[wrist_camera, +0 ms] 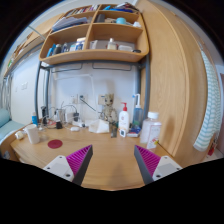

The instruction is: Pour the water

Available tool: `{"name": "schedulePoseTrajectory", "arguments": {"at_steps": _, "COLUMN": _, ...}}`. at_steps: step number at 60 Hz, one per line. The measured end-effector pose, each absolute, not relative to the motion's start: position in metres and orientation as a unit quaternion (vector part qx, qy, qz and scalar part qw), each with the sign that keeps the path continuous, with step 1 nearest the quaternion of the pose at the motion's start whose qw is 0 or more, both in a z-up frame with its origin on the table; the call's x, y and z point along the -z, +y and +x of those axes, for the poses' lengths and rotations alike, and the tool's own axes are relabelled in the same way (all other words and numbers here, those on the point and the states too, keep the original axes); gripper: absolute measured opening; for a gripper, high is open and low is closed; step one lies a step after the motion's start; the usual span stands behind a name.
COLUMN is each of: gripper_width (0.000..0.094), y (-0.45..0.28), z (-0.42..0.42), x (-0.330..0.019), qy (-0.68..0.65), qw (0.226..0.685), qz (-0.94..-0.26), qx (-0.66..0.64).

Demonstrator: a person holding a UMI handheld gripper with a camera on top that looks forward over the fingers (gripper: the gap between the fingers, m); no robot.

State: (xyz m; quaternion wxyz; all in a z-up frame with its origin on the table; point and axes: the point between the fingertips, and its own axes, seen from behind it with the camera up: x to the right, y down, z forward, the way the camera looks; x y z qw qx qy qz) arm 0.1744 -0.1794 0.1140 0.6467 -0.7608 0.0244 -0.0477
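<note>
My gripper (113, 163) is open and holds nothing; its two fingers with magenta pads (80, 158) stand wide apart above the bare wooden desk (110, 150). Beyond the fingers, at the far right of the desk, stands a clear plastic bottle or jar (151, 128) with a pale lid. A white pump bottle with a red top (124, 120) stands left of it. At the far left stands a small white cup (33, 134). I cannot make out water in any vessel.
A wooden shelf (95, 40) with bottles and boxes hangs on the wall above the desk. Along the desk's back edge stand a brown figure (106, 106), small jars and clutter (60, 118). A wooden panel (175, 80) rises at the right. A pink disc (55, 144) lies on the left.
</note>
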Motion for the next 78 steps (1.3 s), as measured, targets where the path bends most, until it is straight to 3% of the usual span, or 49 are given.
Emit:
{"name": "schedulePoseTrajectory", "arguments": {"at_steps": 12, "gripper_width": 0.0857, "y": -0.176, "z": 0.262, "x": -0.084, "qy": 0.071, "qw": 0.635, "qz": -0.765, "qx": 0.081}}
{"name": "schedulePoseTrajectory", "arguments": {"at_steps": 42, "gripper_width": 0.0858, "y": -0.070, "z": 0.326, "x": -0.106, "qy": 0.061, "qw": 0.676, "qz": -0.727, "qx": 0.102}}
{"name": "schedulePoseTrajectory", "arguments": {"at_steps": 47, "gripper_width": 0.0782, "y": -0.061, "z": 0.328, "x": -0.108, "qy": 0.063, "qw": 0.681, "qz": -0.721, "qx": 0.108}}
{"name": "schedulePoseTrajectory", "arguments": {"at_steps": 48, "gripper_width": 0.0715, "y": -0.060, "z": 0.330, "x": -0.107, "qy": 0.063, "qw": 0.682, "qz": -0.720, "qx": 0.110}}
{"name": "schedulePoseTrajectory", "arguments": {"at_steps": 49, "gripper_width": 0.0720, "y": -0.059, "z": 0.331, "x": -0.107, "qy": 0.066, "qw": 0.682, "qz": -0.720, "qx": 0.113}}
{"name": "schedulePoseTrajectory", "arguments": {"at_steps": 50, "gripper_width": 0.0632, "y": -0.058, "z": 0.332, "x": -0.106, "qy": 0.067, "qw": 0.681, "qz": -0.720, "qx": 0.115}}
{"name": "schedulePoseTrajectory", "arguments": {"at_steps": 59, "gripper_width": 0.0569, "y": -0.057, "z": 0.332, "x": -0.106, "qy": 0.082, "qw": 0.683, "qz": -0.718, "qx": 0.106}}
{"name": "schedulePoseTrajectory", "arguments": {"at_steps": 65, "gripper_width": 0.0439, "y": -0.056, "z": 0.335, "x": -0.107, "qy": 0.093, "qw": 0.682, "qz": -0.717, "qx": 0.110}}
{"name": "schedulePoseTrajectory", "arguments": {"at_steps": 78, "gripper_width": 0.0406, "y": -0.058, "z": 0.332, "x": -0.113, "qy": 0.087, "qw": 0.670, "qz": -0.723, "qx": 0.142}}
